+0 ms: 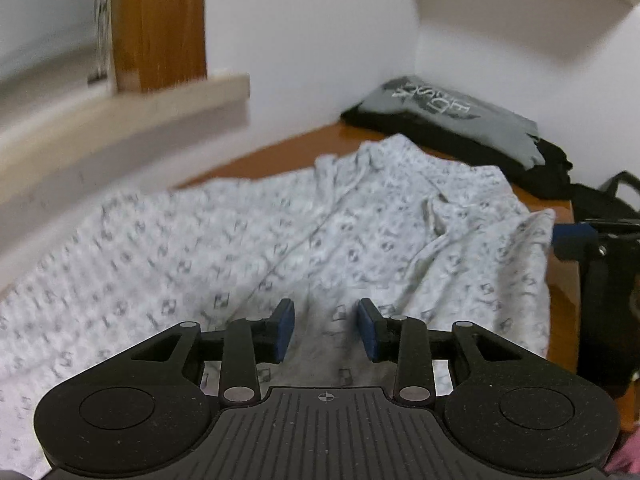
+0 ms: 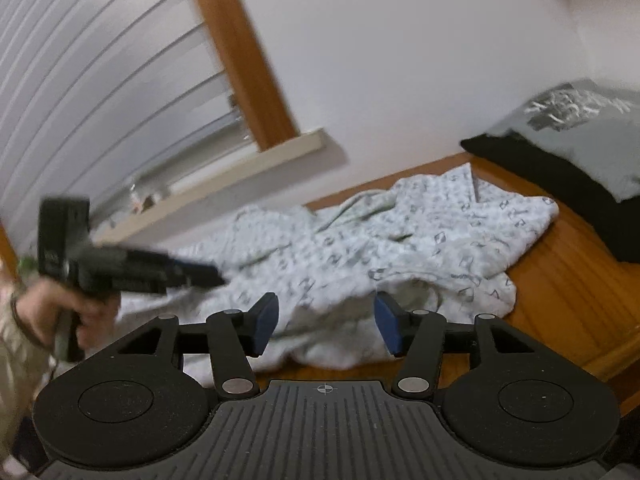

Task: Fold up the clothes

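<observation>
A patterned white garment [image 1: 280,240] is spread, rumpled, across the wooden table [image 2: 560,300]. Both the left gripper [image 1: 326,330] and right gripper [image 2: 326,326] are held parted, empty (folded clothes [image 1: 460,128] at 1 o'clock).

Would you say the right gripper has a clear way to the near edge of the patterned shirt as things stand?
Probably yes. The right gripper is open, and the patterned shirt lies crumpled right ahead of its fingers on the wooden table, with nothing between them. The left gripper is off to the side.
</observation>
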{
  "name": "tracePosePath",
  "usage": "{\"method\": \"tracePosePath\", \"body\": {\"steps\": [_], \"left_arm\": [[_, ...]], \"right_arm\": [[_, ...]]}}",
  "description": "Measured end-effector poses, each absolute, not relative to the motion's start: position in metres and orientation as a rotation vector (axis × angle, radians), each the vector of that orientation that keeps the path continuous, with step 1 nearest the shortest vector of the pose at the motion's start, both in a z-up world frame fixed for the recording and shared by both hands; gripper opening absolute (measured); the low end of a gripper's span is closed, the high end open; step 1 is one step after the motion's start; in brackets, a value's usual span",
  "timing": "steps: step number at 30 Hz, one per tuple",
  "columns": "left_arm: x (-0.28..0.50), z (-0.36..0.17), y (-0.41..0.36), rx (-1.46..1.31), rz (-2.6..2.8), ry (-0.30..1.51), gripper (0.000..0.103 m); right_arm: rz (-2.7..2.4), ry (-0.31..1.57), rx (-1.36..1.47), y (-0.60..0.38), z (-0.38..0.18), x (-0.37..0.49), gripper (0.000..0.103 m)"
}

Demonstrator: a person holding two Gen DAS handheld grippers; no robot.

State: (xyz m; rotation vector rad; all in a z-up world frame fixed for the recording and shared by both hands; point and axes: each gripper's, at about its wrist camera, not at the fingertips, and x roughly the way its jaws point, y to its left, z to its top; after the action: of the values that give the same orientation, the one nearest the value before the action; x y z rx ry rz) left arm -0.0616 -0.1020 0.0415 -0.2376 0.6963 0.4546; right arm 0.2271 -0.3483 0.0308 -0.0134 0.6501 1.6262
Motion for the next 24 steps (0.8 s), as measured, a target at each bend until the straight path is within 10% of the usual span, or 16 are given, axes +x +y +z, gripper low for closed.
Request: {"method": "tracePosePath", "body": {"steps": [6, 20, 24], "left_arm": [[-0.065, 0.045, -0.099, -0.235, 0.404, 0.648, 0.005], [-0.091, 0.037, -0.066, -0.399, 0.567, 0.553, 0.01], [-0.112, 0.05, -0.077, -0.35, 0.589, 0.534, 0.024]], "right_arm": [[1.587, 0.648, 0.052, -0.344, 0.031, 0.24, 0.008], [1.511, 0.618, -0.073, -0.355, 0.013, 0.246, 0.008], [1.452, 0.56, -0.091, -0.363, 0.025, 0.244, 0.032]]}}
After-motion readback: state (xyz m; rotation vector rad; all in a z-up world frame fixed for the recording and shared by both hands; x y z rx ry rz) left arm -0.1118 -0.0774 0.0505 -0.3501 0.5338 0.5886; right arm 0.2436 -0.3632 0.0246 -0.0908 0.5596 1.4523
